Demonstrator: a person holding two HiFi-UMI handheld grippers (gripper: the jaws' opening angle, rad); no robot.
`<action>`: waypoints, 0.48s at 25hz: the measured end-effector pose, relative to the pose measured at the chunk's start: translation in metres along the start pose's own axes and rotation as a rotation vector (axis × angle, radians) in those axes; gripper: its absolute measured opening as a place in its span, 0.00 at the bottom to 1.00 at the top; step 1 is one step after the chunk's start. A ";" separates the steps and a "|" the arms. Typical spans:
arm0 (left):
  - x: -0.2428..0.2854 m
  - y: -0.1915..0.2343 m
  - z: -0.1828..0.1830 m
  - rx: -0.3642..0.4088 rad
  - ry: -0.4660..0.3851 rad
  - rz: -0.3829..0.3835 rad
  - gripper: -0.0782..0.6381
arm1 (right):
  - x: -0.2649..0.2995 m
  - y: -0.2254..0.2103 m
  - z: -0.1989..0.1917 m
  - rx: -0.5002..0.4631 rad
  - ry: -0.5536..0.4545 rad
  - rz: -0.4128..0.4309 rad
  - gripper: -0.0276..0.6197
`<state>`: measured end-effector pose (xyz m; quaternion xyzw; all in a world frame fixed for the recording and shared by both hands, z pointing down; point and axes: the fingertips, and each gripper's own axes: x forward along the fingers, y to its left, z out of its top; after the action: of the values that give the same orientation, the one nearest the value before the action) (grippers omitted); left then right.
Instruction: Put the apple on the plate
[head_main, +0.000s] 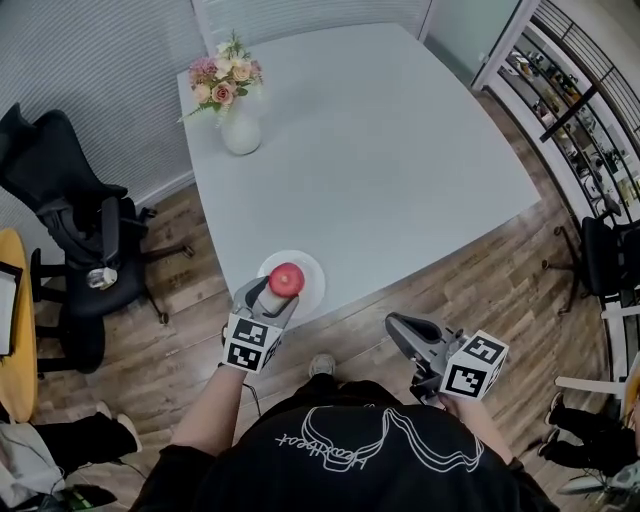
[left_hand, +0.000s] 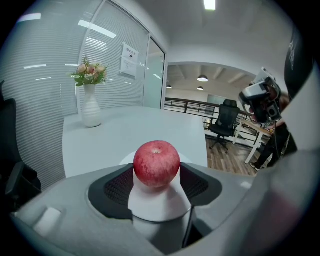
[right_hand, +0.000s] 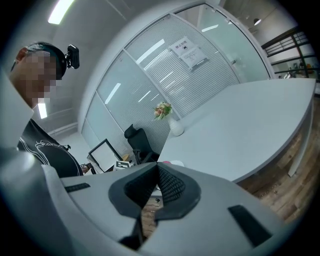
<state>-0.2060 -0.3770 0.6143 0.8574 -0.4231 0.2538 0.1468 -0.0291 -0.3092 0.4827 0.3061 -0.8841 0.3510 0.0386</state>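
Observation:
A red apple (head_main: 286, 279) is over a small white plate (head_main: 312, 270) near the front edge of the white table (head_main: 380, 150). My left gripper (head_main: 280, 292) reaches in from the table's near side and is shut on the apple. In the left gripper view its dark pads press both sides of the apple (left_hand: 156, 164), and the plate (left_hand: 126, 158) shows just below and behind it. I cannot tell whether the apple touches the plate. My right gripper (head_main: 392, 322) hangs off the table over the wooden floor, shut and empty, its pads meeting at the tip (right_hand: 157, 164).
A white vase of flowers (head_main: 238, 128) stands at the table's far left corner. A black office chair (head_main: 80, 250) sits left of the table. Shelving (head_main: 580, 110) and another chair (head_main: 605, 255) are at the right. A person's feet are just below the table edge.

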 end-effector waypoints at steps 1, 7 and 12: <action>0.000 0.000 0.000 0.002 -0.002 0.000 0.52 | 0.001 -0.001 0.000 0.002 0.003 0.003 0.05; -0.001 0.001 0.000 0.013 -0.016 0.016 0.52 | 0.003 0.002 -0.001 -0.025 0.035 0.031 0.05; -0.007 -0.003 0.004 0.011 -0.034 0.033 0.54 | -0.001 0.002 -0.009 -0.093 0.098 0.037 0.05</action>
<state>-0.2062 -0.3729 0.6071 0.8553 -0.4381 0.2439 0.1308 -0.0303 -0.3018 0.4880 0.2700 -0.9019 0.3249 0.0897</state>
